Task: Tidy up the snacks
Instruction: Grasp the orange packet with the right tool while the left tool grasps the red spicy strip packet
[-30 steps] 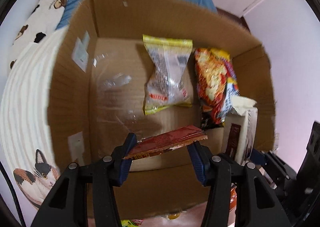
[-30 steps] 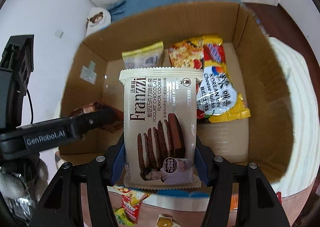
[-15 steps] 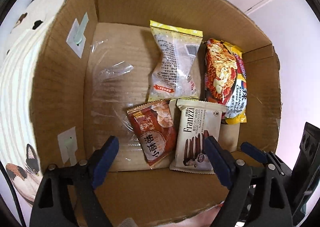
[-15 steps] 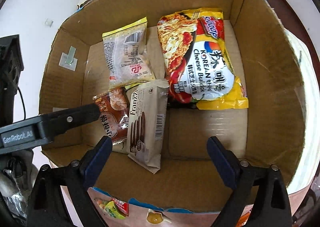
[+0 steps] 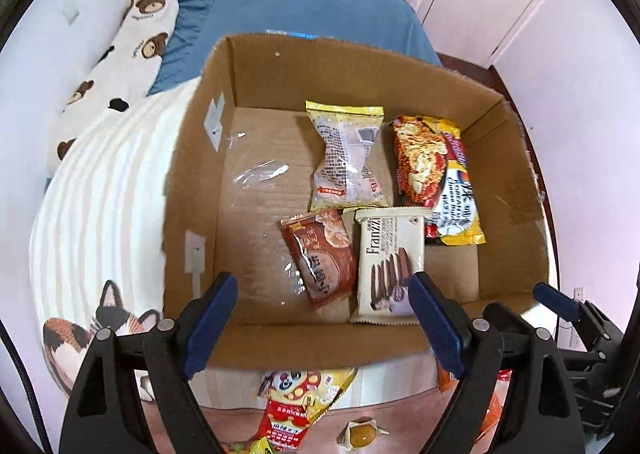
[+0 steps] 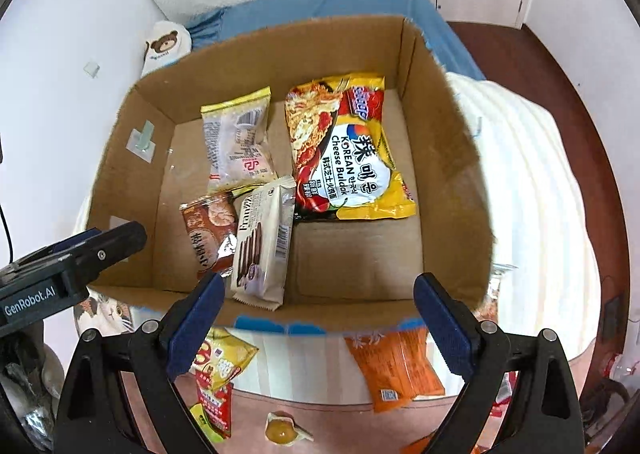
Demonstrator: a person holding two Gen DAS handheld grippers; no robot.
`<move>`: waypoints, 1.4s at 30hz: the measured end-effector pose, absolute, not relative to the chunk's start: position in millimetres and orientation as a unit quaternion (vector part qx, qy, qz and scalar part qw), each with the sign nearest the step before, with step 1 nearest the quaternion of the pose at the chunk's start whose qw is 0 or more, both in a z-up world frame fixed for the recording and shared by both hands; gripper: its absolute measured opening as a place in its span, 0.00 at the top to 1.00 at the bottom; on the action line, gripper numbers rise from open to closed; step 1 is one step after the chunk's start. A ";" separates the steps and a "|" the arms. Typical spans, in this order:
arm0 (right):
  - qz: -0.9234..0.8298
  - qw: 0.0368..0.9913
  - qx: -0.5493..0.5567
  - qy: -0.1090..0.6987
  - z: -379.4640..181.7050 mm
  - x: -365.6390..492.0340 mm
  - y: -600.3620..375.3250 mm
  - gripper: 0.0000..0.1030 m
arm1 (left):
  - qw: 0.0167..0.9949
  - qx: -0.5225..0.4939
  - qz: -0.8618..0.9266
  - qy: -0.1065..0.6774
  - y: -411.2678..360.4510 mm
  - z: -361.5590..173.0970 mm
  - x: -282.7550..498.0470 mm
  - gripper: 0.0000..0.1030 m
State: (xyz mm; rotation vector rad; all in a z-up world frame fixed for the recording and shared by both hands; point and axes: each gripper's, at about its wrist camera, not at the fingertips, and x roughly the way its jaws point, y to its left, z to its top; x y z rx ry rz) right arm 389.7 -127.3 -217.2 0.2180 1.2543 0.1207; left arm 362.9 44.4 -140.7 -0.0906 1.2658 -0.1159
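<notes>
An open cardboard box holds several snacks: a brown packet, a cream Franzzi cookie pack, a pale yellow-edged packet and a yellow Korean noodle pack. My left gripper is open and empty above the box's near wall. My right gripper is open and empty, also above the near wall. The left gripper shows at the left of the right wrist view.
Loose snacks lie on the surface in front of the box: a yellow-red packet, an orange packet and a small wrapped yellow candy. A striped cat-print cushion and blue bedding flank the box.
Both grippers opened and let the brown packet and the Franzzi pack drop into the box, then pulled back and up. The two packs now lie side by side on the box floor.
</notes>
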 end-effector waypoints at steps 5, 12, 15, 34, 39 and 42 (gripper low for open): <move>0.048 0.826 0.091 0.554 -191.8 365.1 -128.9 0.05 | 0.827 -0.033 -0.052 0.558 42.9 -115.5 335.3 0.15; 0.051 0.852 0.085 0.515 -153.0 329.5 -127.4 0.05 | 0.853 -0.009 -0.052 0.519 39.0 -84.8 302.3 0.15; 0.055 0.859 0.089 0.502 -140.7 316.5 -124.1 0.05 | 0.860 -0.004 -0.056 0.508 38.0 -73.7 289.9 0.15; -0.030 0.783 0.230 0.577 -213.3 207.1 -225.6 0.05 | 0.810 -0.031 -0.009 0.586 80.8 -154.1 204.2 0.15; -0.054 0.739 0.254 0.621 -273.0 188.2 -245.5 0.05 | 0.779 -0.033 0.021 0.626 96.6 -204.9 183.7 0.15; -0.041 0.730 0.236 0.640 -291.8 190.5 -235.6 0.05 | 0.766 -0.027 0.024 0.642 97.6 -223.8 179.2 0.15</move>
